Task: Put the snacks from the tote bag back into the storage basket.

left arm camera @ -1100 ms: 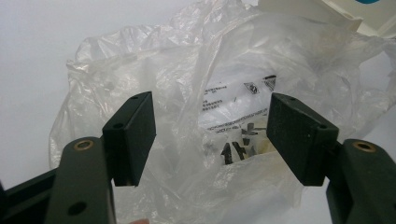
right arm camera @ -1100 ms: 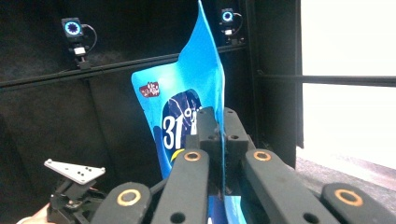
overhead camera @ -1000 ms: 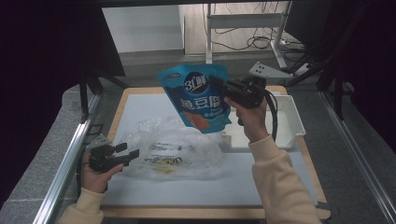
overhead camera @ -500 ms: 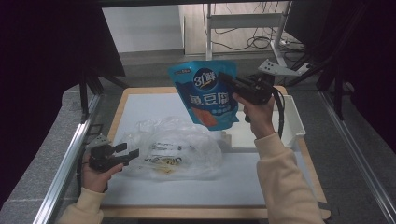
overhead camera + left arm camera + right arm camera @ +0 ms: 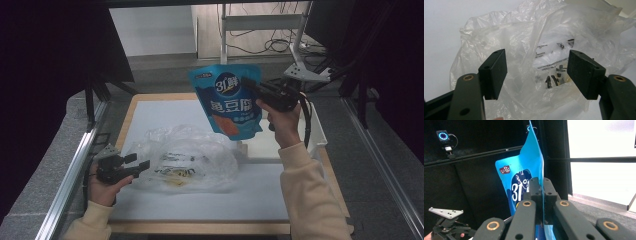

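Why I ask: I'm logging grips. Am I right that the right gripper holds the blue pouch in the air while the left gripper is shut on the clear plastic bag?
Not quite. The left gripper is open, as the left gripper view shows; the clear plastic bag lies beyond its jaws. The right gripper does hold the blue pouch aloft.

A bright blue pouch [image 5: 228, 99] was marked with a dark navy circle carrying white figures, white characters beneath it and an orange patch near the bottom. A clear plastic bag [image 5: 185, 157], printed with black text and small black symbols, was seen on the white bench [image 5: 165, 112], which was framed in pale wood. Both grippers' fingers [image 5: 494, 72] were black, with brass-coloured rivets.
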A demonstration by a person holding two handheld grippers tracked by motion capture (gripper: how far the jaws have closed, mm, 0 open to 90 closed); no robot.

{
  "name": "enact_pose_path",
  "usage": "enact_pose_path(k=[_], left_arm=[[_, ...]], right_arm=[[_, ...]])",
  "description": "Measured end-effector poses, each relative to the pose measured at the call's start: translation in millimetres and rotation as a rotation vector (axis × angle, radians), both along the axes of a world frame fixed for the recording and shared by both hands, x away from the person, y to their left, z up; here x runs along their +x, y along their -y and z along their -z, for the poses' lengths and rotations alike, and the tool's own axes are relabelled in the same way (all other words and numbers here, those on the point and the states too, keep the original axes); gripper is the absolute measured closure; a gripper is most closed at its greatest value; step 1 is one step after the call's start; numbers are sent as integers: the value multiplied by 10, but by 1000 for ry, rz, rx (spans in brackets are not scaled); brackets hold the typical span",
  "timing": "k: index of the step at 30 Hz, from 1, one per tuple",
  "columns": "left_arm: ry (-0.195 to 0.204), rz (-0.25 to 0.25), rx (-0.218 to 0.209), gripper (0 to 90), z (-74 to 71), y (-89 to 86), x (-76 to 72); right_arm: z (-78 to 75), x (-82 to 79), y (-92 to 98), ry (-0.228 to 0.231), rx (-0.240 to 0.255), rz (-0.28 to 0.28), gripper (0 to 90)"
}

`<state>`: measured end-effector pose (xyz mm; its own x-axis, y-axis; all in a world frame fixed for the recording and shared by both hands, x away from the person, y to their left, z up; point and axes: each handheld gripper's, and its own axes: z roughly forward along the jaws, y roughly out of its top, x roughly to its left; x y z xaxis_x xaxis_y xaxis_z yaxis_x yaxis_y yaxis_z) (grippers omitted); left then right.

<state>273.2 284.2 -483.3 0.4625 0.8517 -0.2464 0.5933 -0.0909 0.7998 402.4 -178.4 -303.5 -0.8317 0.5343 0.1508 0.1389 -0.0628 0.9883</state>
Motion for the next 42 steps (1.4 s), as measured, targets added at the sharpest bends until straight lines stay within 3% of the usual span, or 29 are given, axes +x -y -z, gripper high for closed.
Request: enact_pose_path(k=[13, 25, 42], left_arm=[[15, -13, 5, 327, 2, -1, -6], [6, -13, 4, 326, 30, 4, 7], [0, -10, 5, 327, 35, 5, 5]], right_arm=[[-28, 115, 239, 2, -2, 52, 890], [-16, 247, 452, -7, 12, 102, 890], [136, 485, 642, -44, 11, 153, 889]])
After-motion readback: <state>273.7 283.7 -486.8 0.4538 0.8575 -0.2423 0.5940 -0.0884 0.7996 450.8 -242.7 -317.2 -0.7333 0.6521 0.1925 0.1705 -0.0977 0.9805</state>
